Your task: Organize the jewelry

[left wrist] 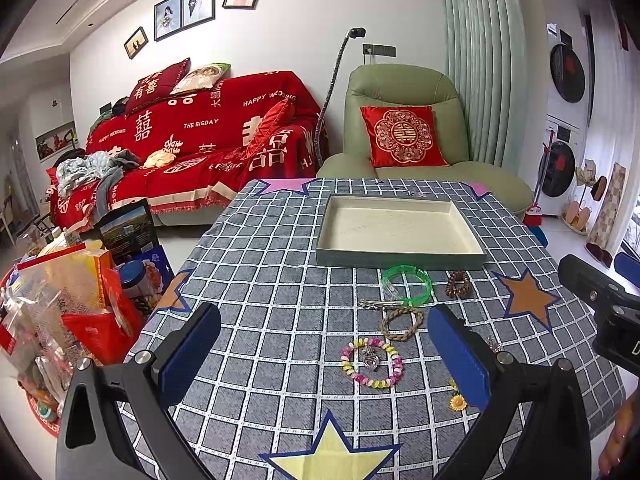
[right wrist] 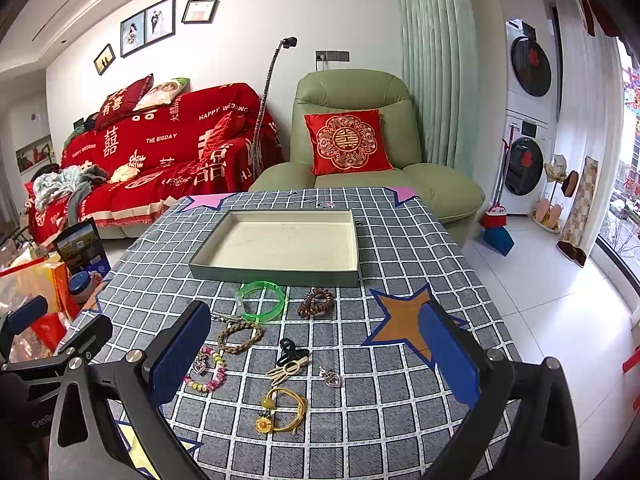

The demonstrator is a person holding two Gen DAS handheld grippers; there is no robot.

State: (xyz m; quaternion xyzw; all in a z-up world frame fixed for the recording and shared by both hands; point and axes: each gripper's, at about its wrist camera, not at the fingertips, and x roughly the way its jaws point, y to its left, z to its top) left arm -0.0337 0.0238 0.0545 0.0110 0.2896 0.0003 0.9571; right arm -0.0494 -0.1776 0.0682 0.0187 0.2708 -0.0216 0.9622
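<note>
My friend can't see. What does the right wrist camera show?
An open right gripper hovers over jewelry on a checked tablecloth: a green bangle, brown bead bracelet and sunflower charm cord, before an empty tray.

A red-covered sofa point(left wrist: 208, 140) stands beside a green armchair point(right wrist: 360, 152) with a red cushion point(right wrist: 346, 142).

You get bright, even daylight in both views, coming from the window point(right wrist: 624, 184) at far right, which blows out slightly. Shadows on the tablecloth point(right wrist: 400, 400) stay soft. Focus is sharp centrally; fisheye bending and dark vignetting crowd your corners.
</note>
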